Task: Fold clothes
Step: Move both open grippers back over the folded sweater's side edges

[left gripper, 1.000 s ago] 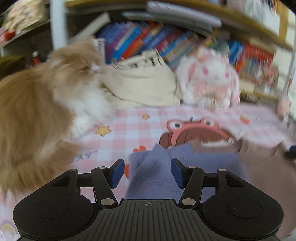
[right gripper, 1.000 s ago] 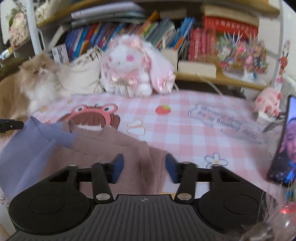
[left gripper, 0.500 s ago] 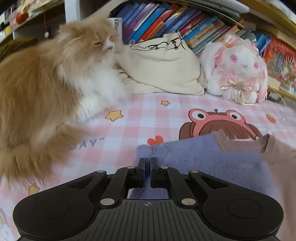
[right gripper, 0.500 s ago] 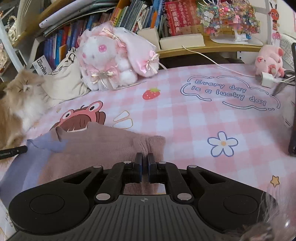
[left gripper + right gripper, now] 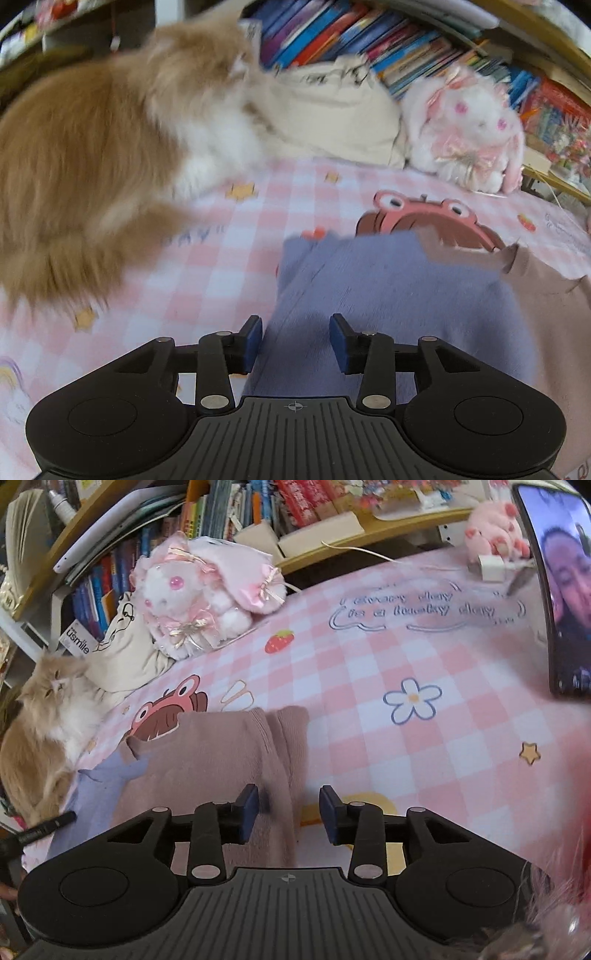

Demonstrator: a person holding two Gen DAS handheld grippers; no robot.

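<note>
A knit sweater lies on the pink checked cloth, its left half lavender (image 5: 388, 288) and its right half dusty mauve (image 5: 207, 768). My left gripper (image 5: 297, 339) hovers over the lavender part. Its jaws are opening, and fabric lies under the gap without the blue pads pressing on it. My right gripper (image 5: 288, 812) is over the sweater's right edge, where a folded mauve sleeve (image 5: 288, 738) runs down toward the left pad. Its jaws are opening too, and they grip nothing. At the far left of the right wrist view a black finger (image 5: 48, 825) of the left gripper shows.
A fluffy ginger-and-white cat (image 5: 92, 166) sits close to the sweater's left side. Behind it are a cream tote bag (image 5: 332, 110), a white-pink plush rabbit (image 5: 192, 598) and full bookshelves. A phone (image 5: 561, 590) stands at the right near a pink pig toy (image 5: 495, 535).
Half a second ago both grippers were shut at the sweater's near edge; now both stand apart, clear of the fabric. Both views have rolled and shifted, and the cat is blurred in the left one.
</note>
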